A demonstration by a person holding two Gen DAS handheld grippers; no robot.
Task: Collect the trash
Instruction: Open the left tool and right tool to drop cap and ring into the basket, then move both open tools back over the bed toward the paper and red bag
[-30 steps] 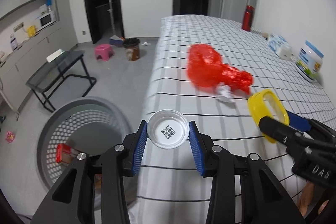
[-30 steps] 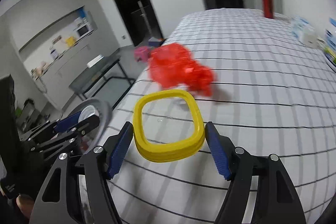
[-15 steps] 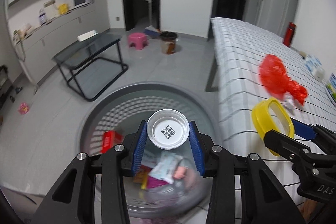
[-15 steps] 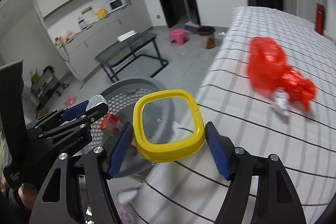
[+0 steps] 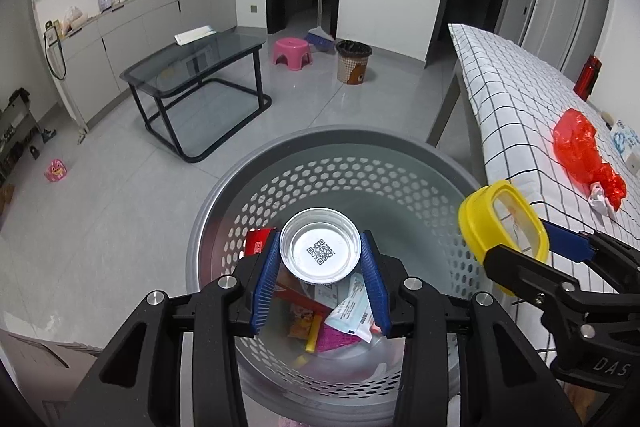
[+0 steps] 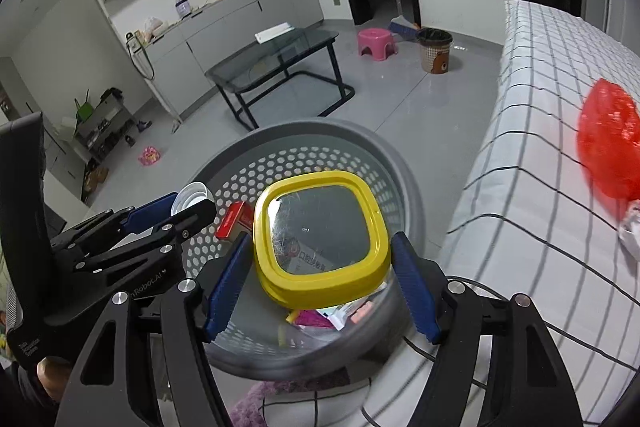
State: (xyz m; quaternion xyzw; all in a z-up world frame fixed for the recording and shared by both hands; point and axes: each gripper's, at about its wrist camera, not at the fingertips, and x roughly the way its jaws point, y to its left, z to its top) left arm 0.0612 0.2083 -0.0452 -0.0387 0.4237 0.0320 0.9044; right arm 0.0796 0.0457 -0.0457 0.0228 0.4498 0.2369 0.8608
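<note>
My left gripper [image 5: 320, 255] is shut on a small white round container [image 5: 320, 251] with a QR code on its base, held over the grey perforated trash basket [image 5: 404, 179]. My right gripper [image 6: 322, 247] is shut on a yellow-rimmed square lid [image 6: 320, 231] with a clear middle, also above the basket [image 6: 360, 147]. The basket holds several wrappers and a red box [image 5: 256, 241]. In the left wrist view the right gripper [image 5: 516, 239] and yellow lid [image 5: 476, 223] show at the right. The left gripper [image 6: 188, 205] with the container [image 6: 192, 195] shows at the left of the right wrist view.
A table with a white checked cloth [image 5: 516, 99] runs along the right, with a red plastic bag [image 5: 580, 143] and a crumpled white scrap [image 5: 598, 195] on it. A glass side table [image 5: 196, 67], pink stool [image 5: 292, 51] and brown bin [image 5: 353, 61] stand on the grey floor.
Both grippers swung left off the checked table with their loads and came over the basket, sinking slightly. The red bag now lies far to the right. Neither grip changed.
</note>
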